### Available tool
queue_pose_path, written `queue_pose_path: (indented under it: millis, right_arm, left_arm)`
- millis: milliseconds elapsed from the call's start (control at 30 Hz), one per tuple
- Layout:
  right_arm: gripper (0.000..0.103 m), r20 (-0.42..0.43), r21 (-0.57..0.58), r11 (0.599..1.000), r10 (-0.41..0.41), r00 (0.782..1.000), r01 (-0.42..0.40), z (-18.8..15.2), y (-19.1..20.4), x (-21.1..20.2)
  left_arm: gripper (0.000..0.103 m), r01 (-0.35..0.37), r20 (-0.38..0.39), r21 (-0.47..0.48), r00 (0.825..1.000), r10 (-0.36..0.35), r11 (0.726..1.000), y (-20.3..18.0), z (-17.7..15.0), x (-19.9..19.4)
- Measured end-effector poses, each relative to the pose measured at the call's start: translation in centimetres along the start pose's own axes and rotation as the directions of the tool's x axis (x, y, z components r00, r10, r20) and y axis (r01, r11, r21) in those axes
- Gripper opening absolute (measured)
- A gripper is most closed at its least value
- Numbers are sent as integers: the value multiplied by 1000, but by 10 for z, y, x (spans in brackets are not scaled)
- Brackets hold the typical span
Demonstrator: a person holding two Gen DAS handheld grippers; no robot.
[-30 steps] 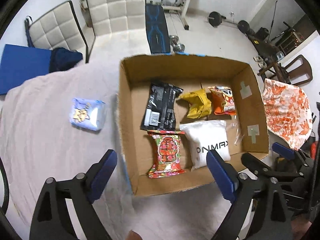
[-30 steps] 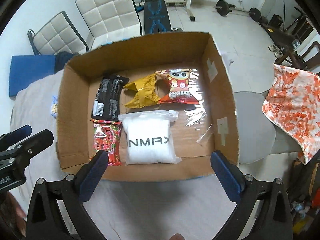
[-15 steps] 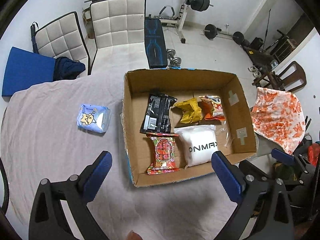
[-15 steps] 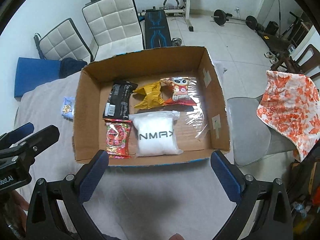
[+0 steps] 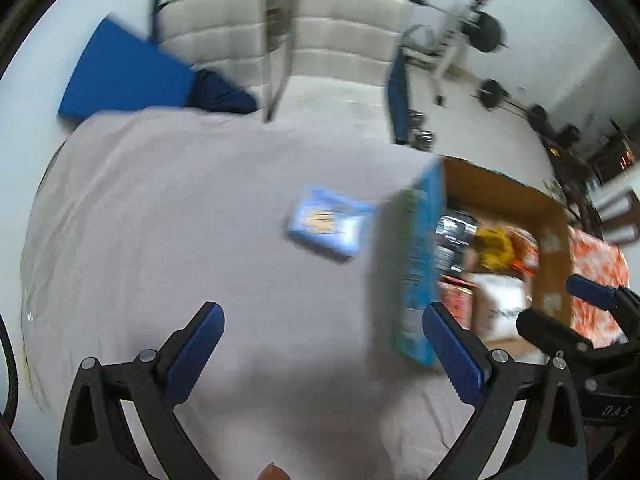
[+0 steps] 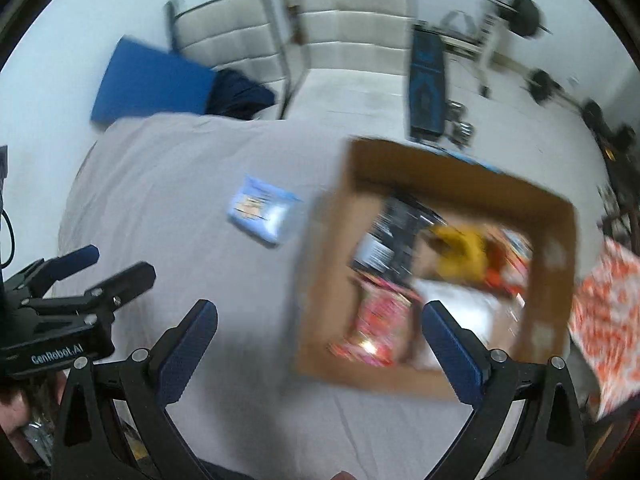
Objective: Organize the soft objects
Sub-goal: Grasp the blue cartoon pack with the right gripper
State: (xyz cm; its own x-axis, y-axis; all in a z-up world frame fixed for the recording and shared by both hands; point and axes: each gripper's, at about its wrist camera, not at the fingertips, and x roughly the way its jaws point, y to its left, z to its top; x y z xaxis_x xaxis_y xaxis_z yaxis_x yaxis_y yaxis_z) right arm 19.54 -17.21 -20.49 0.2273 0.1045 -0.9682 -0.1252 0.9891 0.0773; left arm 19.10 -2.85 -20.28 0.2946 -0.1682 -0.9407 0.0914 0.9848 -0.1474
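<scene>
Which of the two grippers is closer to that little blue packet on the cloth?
Left, probably. The left gripper faces the blue packet almost head-on; the right gripper sits further right, by the box.

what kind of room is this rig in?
Likely a spare room at home that doubles as a gym: a barbell rack and weight bench on the floor, two padded chairs, and a cloth-covered table holding a cardboard box of snack packets.

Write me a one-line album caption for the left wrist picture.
Open left tongs hover over the cloth-covered table, facing a blue packet lying beside the cardboard box of snacks; motion blur softens everything.
</scene>
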Motion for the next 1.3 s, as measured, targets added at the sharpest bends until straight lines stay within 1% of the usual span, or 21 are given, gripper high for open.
queue_pose_path:
  millis: [67,167,233,267,333,400,467,533,633,700,767,833,900,933,967,1000,1033,1067,1133,1200,1300]
  right_arm:
    - [103,-40,-63,998,3,999,-6,24,29,26]
    - [103,-131,-148,989,-24,991,4,58,66,74]
    - [103,-202,-202,979,-56,978,14,75,82,108]
    - [103,-226,-231,972,-89,970,35,83,88,125]
    - [103,-279,-291,955,-133,951,48,93,97,157]
    - [103,-311,-340,939,-166,936,53,100,103,188]
    - [103,-334,-404,913,-204,920,56,102,110,217]
    - [103,-337,-448,892,-226,914,55,103,116,238]
    - [103,-417,-459,888,-228,880,13,103,119,269]
    - [103,-433,-487,873,-261,863,20,103,121,282]
    - [103,-456,-484,875,-270,848,19,105,119,294]
    - [102,-465,-456,890,-254,848,16,110,117,298]
    - [97,-461,-433,901,-235,856,14,117,116,295]
    - [90,-463,-419,908,-222,858,8,122,114,292]
    - [81,-457,-408,913,-215,863,12,125,113,289]
    - [75,-457,-393,919,-210,864,16,130,110,284]
    - [63,-462,-371,928,-200,864,17,135,106,279]
    - [54,-461,-348,937,-201,865,32,138,103,275]
    - [47,-461,-303,952,-189,867,47,143,98,269]
    - [46,-461,-236,971,-156,874,48,147,91,260]
    - [46,-415,-155,988,-75,907,11,148,83,229]
  left_arm:
    - [102,-15,-20,-58,1000,14,998,34,5,11]
    - [102,-39,-52,-121,998,33,992,76,15,32]
    - [102,-87,-77,-143,994,77,986,96,21,46]
    - [102,-93,-98,-152,992,78,984,108,24,57]
    - [102,-65,-133,-201,990,39,977,131,28,77]
    - [102,-64,-170,-224,985,26,973,144,30,94]
    - [102,-68,-221,-249,975,12,966,157,29,119]
    - [102,-60,-262,-273,965,-15,960,166,26,139]
    - [102,-57,-317,-296,948,-41,953,175,16,166]
    - [102,-58,-346,-295,937,-50,954,177,9,180]
    - [102,-59,-364,-295,930,-55,954,178,5,188]
    - [102,-55,-373,-297,926,-62,953,179,0,194]
    - [102,-54,-379,-300,923,-67,952,179,-3,197]
    - [102,-50,-379,-301,923,-72,952,179,-4,197]
    - [102,-48,-379,-301,923,-73,953,179,-5,197]
    - [102,-47,-378,-299,923,-73,953,179,-6,197]
    - [102,-45,-374,-299,924,-74,953,178,-6,196]
    - [102,-42,-367,-299,927,-74,953,178,-7,194]
    - [102,-41,-354,-295,933,-69,955,177,-5,188]
    - [102,-48,-337,-286,940,-54,957,172,-6,181]
    - [102,-66,-296,-254,955,-12,965,163,-7,163]
